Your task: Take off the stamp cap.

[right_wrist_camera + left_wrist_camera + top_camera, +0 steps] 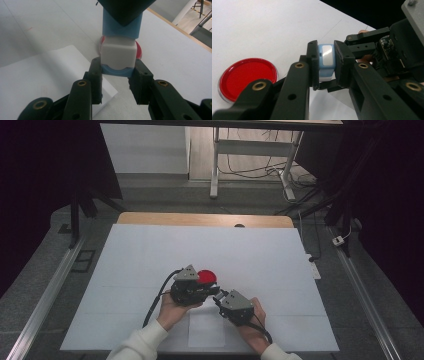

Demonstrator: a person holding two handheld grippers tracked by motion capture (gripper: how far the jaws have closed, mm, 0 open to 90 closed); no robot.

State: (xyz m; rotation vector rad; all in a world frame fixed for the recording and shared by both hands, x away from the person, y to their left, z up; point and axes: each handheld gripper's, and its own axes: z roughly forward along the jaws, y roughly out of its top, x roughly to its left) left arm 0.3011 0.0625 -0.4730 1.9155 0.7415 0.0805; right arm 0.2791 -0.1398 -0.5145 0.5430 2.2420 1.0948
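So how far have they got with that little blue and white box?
Done so far: the small blue and white box is off the white table, held between both tools. In hand: the left gripper clamps one end and the right gripper clamps the other, as if to pull or twist it apart. Still closed: no gap shows between its halves. The red lid lies on the table beside them, untouched.

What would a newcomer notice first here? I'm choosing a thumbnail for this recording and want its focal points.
First, the red round lid lying on the white table, the one strong colour, just beyond the grippers. Next, the small blue and white block held between the two: the left gripper clamps its blue part, and the right gripper grips the other end.
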